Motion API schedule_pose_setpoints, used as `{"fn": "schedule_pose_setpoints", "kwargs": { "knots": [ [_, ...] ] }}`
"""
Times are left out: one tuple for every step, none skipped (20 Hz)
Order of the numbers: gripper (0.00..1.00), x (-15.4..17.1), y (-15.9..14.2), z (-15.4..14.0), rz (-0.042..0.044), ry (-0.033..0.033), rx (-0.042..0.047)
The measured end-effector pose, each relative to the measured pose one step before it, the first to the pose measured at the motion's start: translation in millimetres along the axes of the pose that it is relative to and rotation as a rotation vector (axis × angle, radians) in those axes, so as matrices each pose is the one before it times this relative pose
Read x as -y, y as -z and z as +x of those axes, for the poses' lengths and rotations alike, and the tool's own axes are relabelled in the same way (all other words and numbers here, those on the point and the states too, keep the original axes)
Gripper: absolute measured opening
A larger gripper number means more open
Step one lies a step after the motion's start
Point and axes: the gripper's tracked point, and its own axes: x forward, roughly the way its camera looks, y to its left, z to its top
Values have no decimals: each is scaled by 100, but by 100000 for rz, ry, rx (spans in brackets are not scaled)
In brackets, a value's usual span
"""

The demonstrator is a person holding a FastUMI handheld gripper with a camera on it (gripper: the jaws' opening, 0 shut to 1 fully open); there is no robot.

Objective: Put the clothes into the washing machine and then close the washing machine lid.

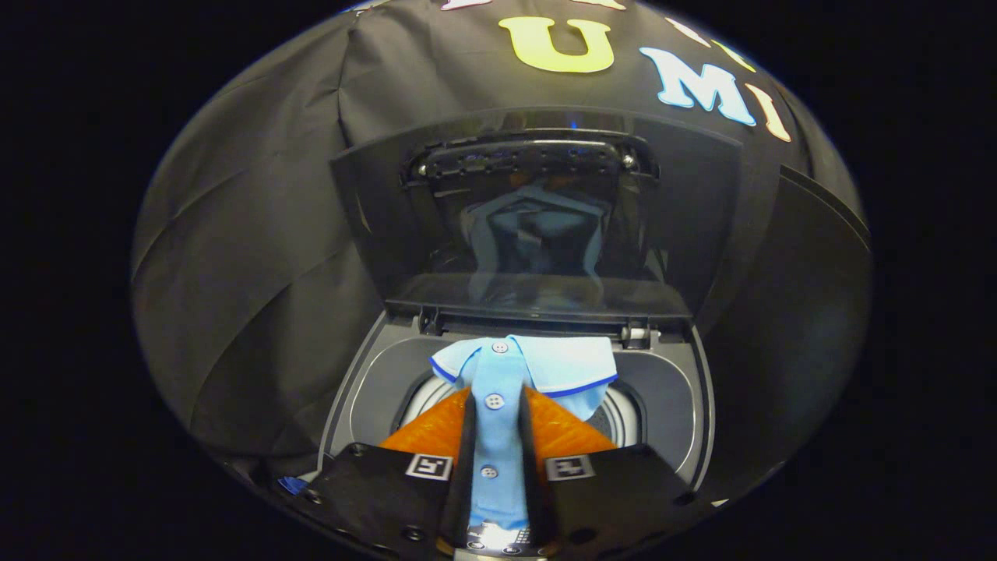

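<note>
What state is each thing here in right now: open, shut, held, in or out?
Lid: open, standing upright behind the tub.
Shirt: held, buttoned placket clamped between the jaws, collar hanging above the tub, not yet dropped in.
Gripper: shut on the shirt.
Tub: open.

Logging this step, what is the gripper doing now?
Gripper: shut on the light blue buttoned polo shirt, above the washing machine's open drum.
</note>
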Motion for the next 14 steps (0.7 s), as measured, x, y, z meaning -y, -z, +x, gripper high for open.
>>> {"fn": "schedule_pose_setpoints", "kwargs": {
  "knots": [
    [37,-144,-41,-171,-844,331,967],
    [45,330,-426,-210,-1309,1329,1212],
    [53,111,248,-598,-1034,904,640],
    [60,199,-117,-124,-666,258,543],
    [68,-82,100,293,-1,-240,1123],
    [75,-67,-175,-250,162,-255,1106],
    [83,-87,-285,-443,272,-386,1521],
    [91,-13,-754,-370,143,-218,2213],
    [98,-4,-701,-543,-79,-37,2570],
    [98,82,-895,-819,-358,3,3474],
    [98,-14,-1207,-613,-587,306,3628],
    [98,84,-1366,-485,-526,369,3897],
    [98,-6,-1013,-444,-235,223,3589],
    [98,139,-1641,-376,-148,392,4368]
  ]
}}
